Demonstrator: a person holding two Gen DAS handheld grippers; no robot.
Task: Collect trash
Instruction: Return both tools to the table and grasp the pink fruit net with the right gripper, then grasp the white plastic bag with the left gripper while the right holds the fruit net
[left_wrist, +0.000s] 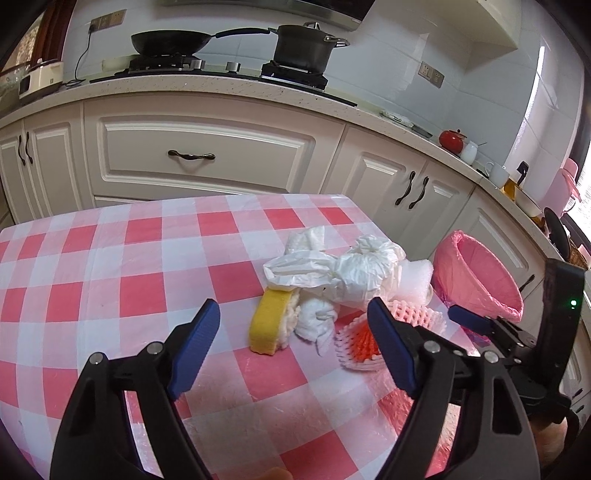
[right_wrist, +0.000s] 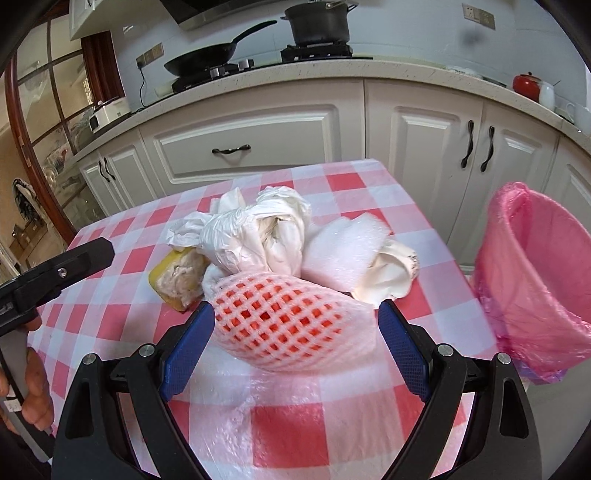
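Approach step of trash pickup: right tongs (right_wrist: 295, 347) released, straddling foam net (right_wrist: 291, 328) on bench (right_wrist: 332, 424) w/o pinching; left tongs (left_wrist: 291, 347) released nr sponge (left_wrist: 267, 325); next, presumably clench, carry to pink bin (right_wrist: 535, 280).

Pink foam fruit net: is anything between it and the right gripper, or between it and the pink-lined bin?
Nothing visible blocks either. The pink foam fruit net lies right ahead of the open right gripper, nearest of the pile. The pink-lined bin stands off the table's right edge, with only bare checked tablecloth between.
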